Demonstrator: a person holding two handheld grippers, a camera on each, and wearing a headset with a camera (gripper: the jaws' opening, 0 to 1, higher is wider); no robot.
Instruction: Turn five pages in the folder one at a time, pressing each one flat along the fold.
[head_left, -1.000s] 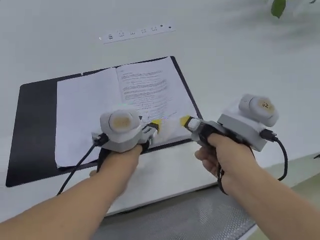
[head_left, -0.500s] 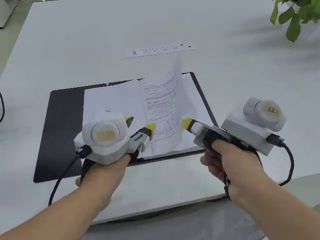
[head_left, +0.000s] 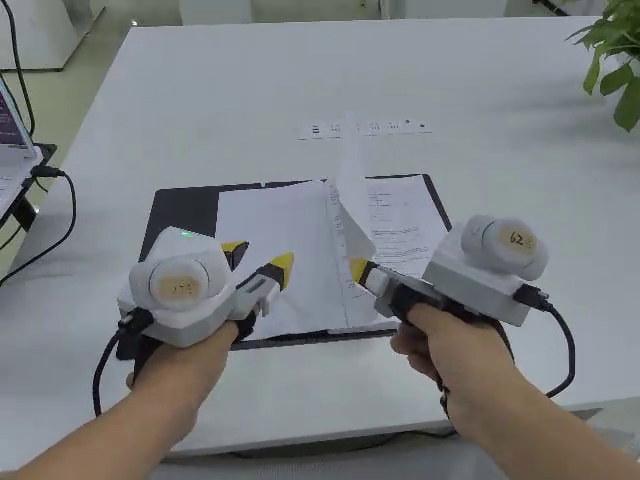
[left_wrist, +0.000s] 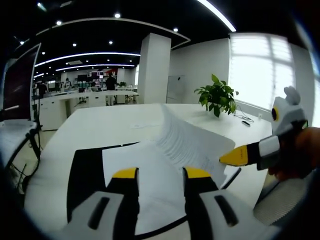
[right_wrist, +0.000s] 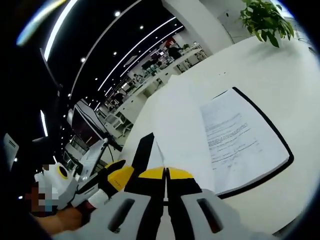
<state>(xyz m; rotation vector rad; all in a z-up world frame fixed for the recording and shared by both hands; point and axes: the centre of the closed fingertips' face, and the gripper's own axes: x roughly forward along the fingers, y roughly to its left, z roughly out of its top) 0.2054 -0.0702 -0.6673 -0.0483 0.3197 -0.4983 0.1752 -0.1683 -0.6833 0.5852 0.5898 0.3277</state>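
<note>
right tongs pinch a lifted page; left tongs hover parted.

The page has lifted off the right-hand stack, pinched in the right claw; the left claw has drawn away.

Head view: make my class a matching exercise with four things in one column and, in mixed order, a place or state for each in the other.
Column one
1. left gripper
2. right gripper
3. plant
4. power strip

Column two
A. on the table beyond the far edge of the folder
B. shut on the lifted page
C. open, above the left-hand page
D. at the upper right edge of the head view

Pairs: 1-C, 2-B, 3-D, 4-A
</note>
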